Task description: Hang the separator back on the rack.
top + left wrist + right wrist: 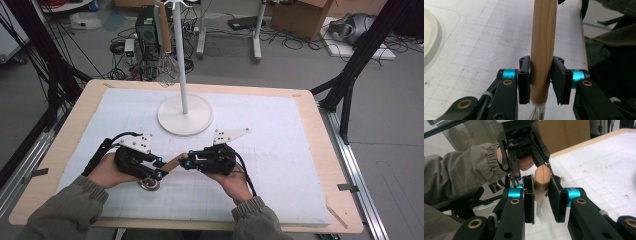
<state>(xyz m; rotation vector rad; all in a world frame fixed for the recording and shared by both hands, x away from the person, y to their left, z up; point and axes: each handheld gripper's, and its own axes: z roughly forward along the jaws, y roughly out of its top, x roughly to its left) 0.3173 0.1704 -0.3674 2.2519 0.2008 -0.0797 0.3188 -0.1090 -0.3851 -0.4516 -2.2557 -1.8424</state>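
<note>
Your left hand-held gripper (159,169) clamped the wooden handle (173,163) near its metal end, pads (524,82) pressed on both sides. Your right hand-held gripper (186,163) closed on the handle's other end, facing the left one. Between them the handle hung just above the surface (280,165); a stand (185,114) stood beyond both.

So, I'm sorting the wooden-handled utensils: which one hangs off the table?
The whisk hanging on the white stand at the back. The other utensil is held low between both hand-held grippers, left and right.
</note>
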